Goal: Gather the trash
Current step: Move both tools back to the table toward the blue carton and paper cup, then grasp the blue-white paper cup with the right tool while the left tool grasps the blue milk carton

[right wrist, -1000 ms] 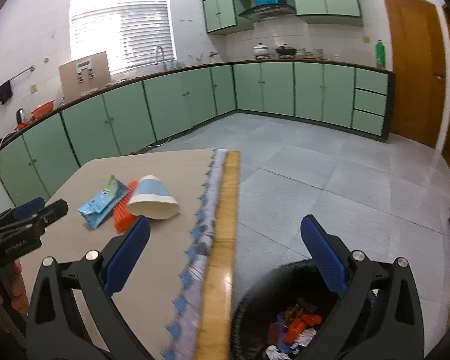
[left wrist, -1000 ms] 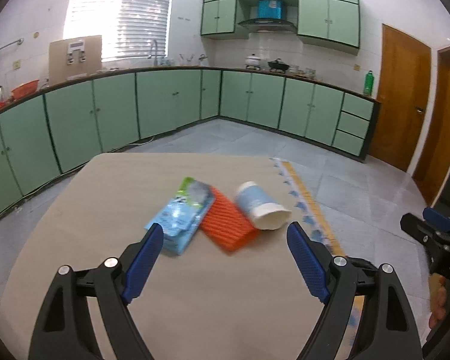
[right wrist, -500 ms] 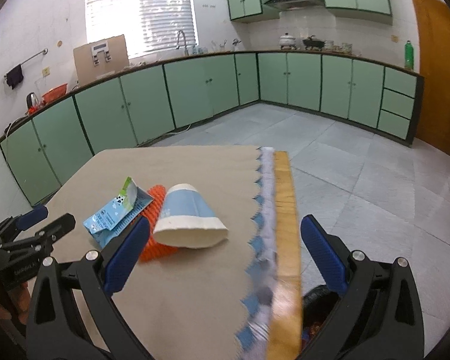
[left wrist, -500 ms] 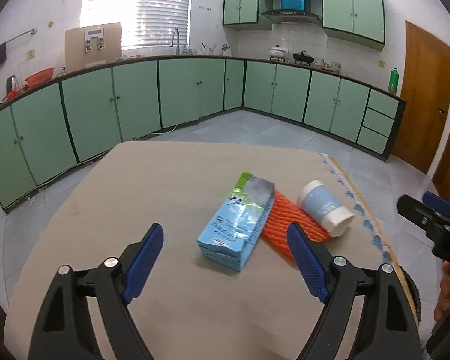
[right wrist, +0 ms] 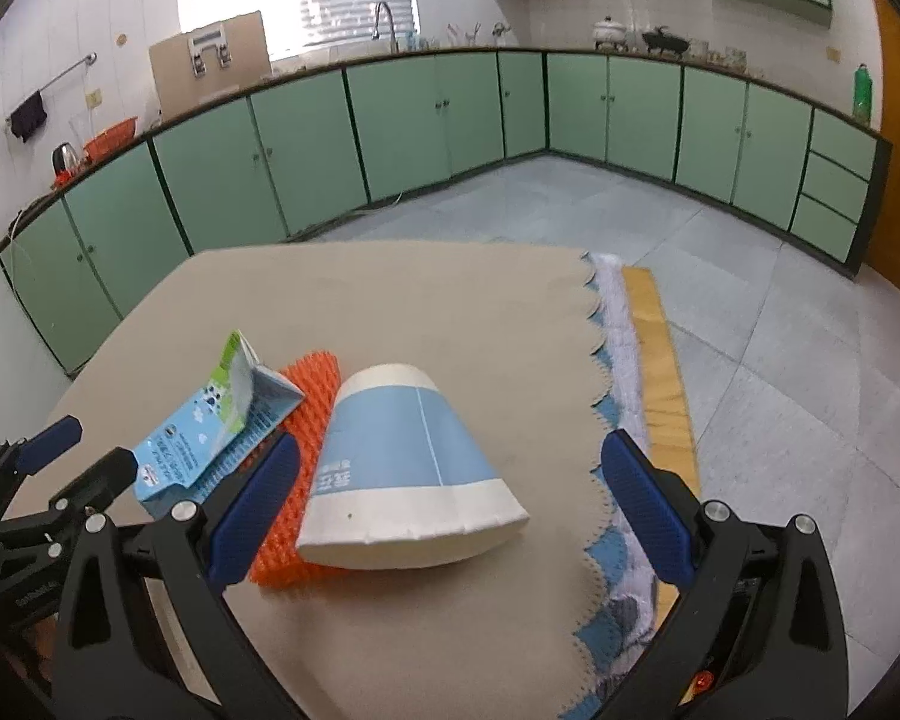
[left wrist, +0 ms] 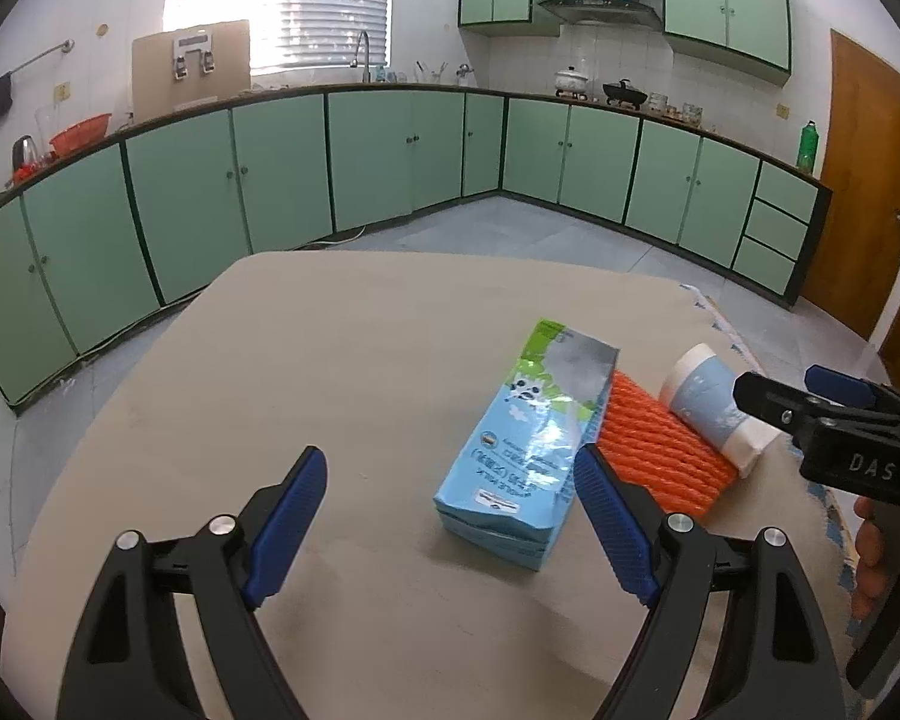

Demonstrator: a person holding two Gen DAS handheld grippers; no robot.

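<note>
Three pieces of trash lie together on the beige table: a flattened blue milk carton, an orange ribbed net sleeve and a squashed blue-and-white paper cup on its side. My left gripper is open and empty, with the carton just ahead near its right finger. My right gripper is open and empty, its fingers either side of the cup; the carton and sleeve lie to its left. The left gripper also shows in the right wrist view.
The table cloth's scalloped right edge overlaps a wooden strip, with grey floor tiles beyond. Green kitchen cabinets line the far walls. A wooden door stands at the right.
Both grippers have moved in over the table toward the trash. The right gripper swung left away from the black bin on the floor and now frames the cup. Both stayed open.
</note>
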